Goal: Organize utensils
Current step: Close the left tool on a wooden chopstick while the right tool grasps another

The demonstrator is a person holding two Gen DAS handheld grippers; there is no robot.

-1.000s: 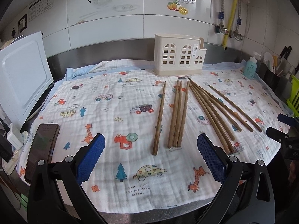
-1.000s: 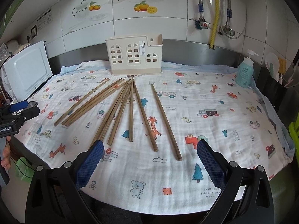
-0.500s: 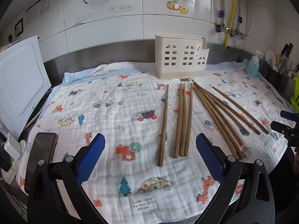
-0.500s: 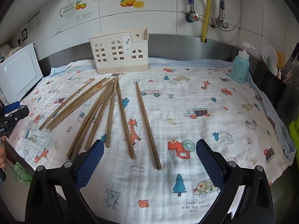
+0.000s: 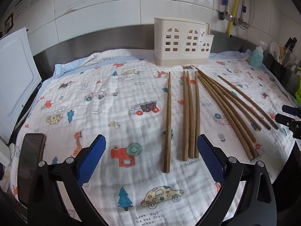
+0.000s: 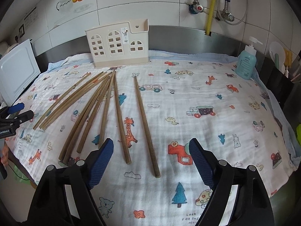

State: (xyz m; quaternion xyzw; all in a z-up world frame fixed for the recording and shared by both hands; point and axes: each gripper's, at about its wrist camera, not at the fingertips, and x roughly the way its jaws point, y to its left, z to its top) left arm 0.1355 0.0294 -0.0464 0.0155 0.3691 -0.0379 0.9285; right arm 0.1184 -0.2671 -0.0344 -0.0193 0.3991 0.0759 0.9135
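Note:
Several brown wooden chopsticks lie on a cartoon-print cloth (image 5: 116, 101) in front of a cream utensil holder (image 5: 181, 41). In the left wrist view a single chopstick (image 5: 168, 120) lies apart, with three side by side (image 5: 190, 116) and a fan of more (image 5: 231, 109) to its right. My left gripper (image 5: 150, 156) hovers open over their near ends and grips nothing. In the right wrist view the holder (image 6: 117, 45) stands at the back. My right gripper (image 6: 151, 160) is closing above the near ends of two chopsticks (image 6: 144, 124), and its pads (image 6: 101, 162) touch neither.
A phone (image 5: 31, 165) lies at the cloth's near left corner. A white board (image 5: 15, 79) leans at the left. A blue soap bottle (image 6: 246, 62) stands at the back right beside a dark rack (image 6: 278, 86). Each gripper shows at the edge of the other's view (image 5: 289, 116) (image 6: 15, 113).
Both grippers have come forward and lower toward the chopsticks' near ends. The right gripper's pads stand closer together than before. The chopsticks have not moved.

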